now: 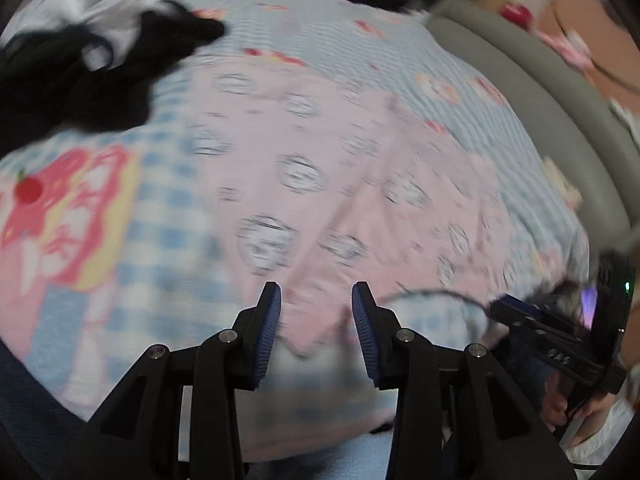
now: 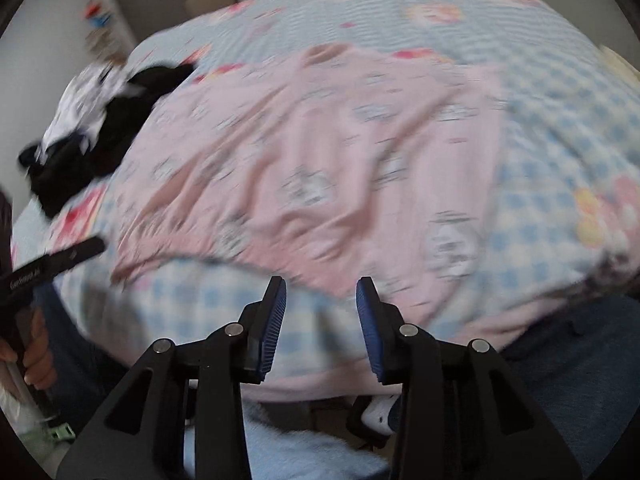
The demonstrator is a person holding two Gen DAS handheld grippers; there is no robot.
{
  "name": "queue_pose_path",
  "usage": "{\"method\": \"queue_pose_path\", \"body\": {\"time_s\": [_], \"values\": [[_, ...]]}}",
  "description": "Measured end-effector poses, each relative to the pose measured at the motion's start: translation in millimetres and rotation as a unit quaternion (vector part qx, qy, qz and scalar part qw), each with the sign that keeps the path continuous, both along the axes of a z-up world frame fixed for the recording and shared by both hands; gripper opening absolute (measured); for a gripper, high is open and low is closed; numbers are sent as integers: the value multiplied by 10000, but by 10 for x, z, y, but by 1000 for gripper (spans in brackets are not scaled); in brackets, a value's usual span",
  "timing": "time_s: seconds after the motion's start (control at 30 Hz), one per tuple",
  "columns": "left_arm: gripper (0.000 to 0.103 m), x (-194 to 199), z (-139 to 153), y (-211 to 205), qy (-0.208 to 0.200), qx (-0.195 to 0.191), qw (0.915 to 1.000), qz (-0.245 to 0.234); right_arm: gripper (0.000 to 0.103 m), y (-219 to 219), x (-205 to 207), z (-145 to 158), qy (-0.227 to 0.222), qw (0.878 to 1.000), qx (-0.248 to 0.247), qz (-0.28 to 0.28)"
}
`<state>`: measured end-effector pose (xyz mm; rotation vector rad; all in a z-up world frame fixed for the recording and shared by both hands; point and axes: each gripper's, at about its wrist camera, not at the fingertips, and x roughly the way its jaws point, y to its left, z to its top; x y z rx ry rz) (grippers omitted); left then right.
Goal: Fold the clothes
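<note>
The pink printed garment (image 2: 304,168) lies spread, creased, mid-bed, its hem near the near edge. Left tool (image 1: 316,304) and right tool (image 2: 321,300) hover spread, empty. Grip matching hem corners; keep fabric taut. Dark clothes (image 1: 80,76) stay clear.

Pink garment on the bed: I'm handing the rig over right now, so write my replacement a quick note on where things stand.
Left gripper: open, empty, above the near edge of the pink garment.
Right gripper: open, empty, also over the near edge.
The pink garment lies spread out and wrinkled on the bedspread, with no clear fold visible; both views are blurred.
A dark and white clothes pile sits at the far left, unfolded.
Done: nothing folded that the views show.
Left: probably smooth and fold the pink garment, then the pile.
</note>
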<state>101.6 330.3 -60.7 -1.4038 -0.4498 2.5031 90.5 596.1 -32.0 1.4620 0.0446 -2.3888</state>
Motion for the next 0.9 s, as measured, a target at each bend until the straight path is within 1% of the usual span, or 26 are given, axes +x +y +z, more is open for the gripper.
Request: {"method": "queue_pose_path", "body": {"time_s": [0.13, 0.2, 0.23, 0.27, 0.3, 0.33, 0.4, 0.5, 0.57, 0.67, 0.73, 0.8, 0.9], "values": [[39, 83, -69, 60, -77, -187, 9996, -176, 36, -238, 76, -234, -186, 9981, 399, 438], [39, 117, -78, 70, 20, -344, 9993, -164, 35, -254, 54, -278, -159, 9976, 524, 416], [39, 124, -90, 71, -18, -439, 9990, -108, 35, -261, 42, -300, -145, 9974, 587, 404], [39, 131, -102, 71, -57, -533, 9985, -51, 35, -227, 7, -269, -105, 9982, 499, 316], [39, 122, -126, 46, -91, -513, 9986, -13, 32, -193, -29, -236, -64, 9989, 410, 226], [39, 112, -150, 22, -126, -492, 9987, 24, 31, -178, -77, -235, -59, 9988, 436, 210], [39, 101, -183, -39, -218, -327, 9992, 121, 29, -150, -172, -232, -49, 9986, 490, 179], [40, 128, -185, -19, -220, -343, 9991, 91, 26, -133, -270, -220, -12, 9983, 577, 121], [40, 127, -201, 25, -235, -428, 9988, 20, 26, -59, -321, -172, 25, 9995, 323, 15], [40, 120, -260, 36, -356, -444, 9984, -26, 27, -23, -363, -63, 108, 9999, -3, -99], [40, 125, -257, 49, -347, -463, 9983, -29, 26, -51, -420, -84, 127, 9998, -1, -134], [40, 145, -209, 59, -241, -465, 9986, -42, 27, -79, -477, -107, 146, 9998, 1, -168], [40, 153, -155, 35, -139, -516, 9986, 32, 27, -60, -526, -172, 156, 9992, -49, -370]]}}
